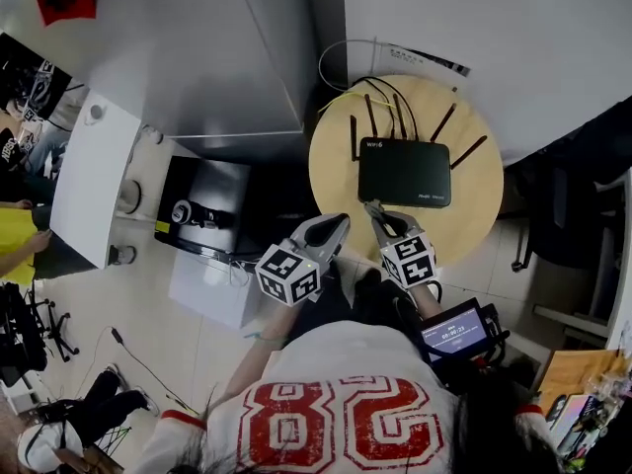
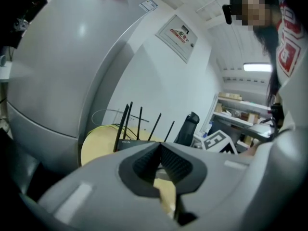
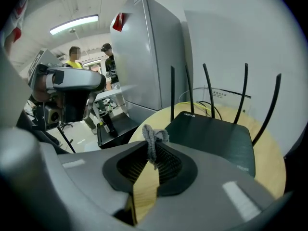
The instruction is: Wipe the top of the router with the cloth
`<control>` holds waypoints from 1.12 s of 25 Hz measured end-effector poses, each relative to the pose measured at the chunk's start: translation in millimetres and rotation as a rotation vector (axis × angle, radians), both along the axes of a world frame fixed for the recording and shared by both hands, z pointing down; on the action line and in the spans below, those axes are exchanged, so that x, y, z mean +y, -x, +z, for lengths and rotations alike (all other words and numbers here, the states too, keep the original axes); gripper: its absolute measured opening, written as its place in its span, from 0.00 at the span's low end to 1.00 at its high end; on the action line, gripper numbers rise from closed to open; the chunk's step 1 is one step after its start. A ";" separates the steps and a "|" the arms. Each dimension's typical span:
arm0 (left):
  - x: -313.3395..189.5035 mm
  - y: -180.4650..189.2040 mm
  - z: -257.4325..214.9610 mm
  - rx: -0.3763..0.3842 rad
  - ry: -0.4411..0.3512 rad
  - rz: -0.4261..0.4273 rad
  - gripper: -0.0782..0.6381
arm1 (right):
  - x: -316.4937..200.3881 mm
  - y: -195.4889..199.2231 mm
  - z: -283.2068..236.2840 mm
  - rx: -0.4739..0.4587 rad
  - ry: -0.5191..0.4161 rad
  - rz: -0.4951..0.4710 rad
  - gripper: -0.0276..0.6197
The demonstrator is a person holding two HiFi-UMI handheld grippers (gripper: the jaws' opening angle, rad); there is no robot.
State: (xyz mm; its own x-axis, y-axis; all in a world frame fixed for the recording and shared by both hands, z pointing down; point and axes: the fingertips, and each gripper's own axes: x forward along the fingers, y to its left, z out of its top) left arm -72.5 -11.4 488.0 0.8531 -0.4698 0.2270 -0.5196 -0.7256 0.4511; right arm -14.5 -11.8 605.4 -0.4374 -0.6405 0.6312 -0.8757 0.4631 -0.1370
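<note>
Jaws of the right gripper are pinched on a small grey bunched cloth. Its tuft pokes up above them, just short of the flat black plastic router, which sits with antennas upright on the round pale wooden surface. Wiping looks not yet begun; next, the cloth needs carrying forward and down onto the router's top. The left gripper hovers alongside near the surface's edge, jaws together on nothing, and both grippers point toward the router.

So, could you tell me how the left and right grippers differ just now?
The right gripper pinches a grey cloth; the left gripper holds nothing. The right gripper's tip is at the router's front edge; the left gripper's is further off. Both have jaws closed.
</note>
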 end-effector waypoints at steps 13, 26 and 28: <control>-83.3 65.7 -3.6 -0.008 -0.020 0.109 0.11 | -102.4 31.4 14.8 0.095 0.015 0.116 0.11; -109.9 102.8 6.9 0.009 0.020 0.084 0.11 | -112.2 15.5 39.7 0.224 0.103 0.147 0.11; -110.6 100.0 7.3 0.015 0.021 0.093 0.11 | -104.8 17.7 40.6 0.219 0.108 0.154 0.11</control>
State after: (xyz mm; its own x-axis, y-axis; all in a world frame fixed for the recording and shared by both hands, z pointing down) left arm -172.5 -122.0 495.3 0.8960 -0.3839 0.2230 -0.4438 -0.7603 0.4742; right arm -32.3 -116.6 646.0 -0.1857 -0.6125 0.7683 -0.9488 0.3152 0.0220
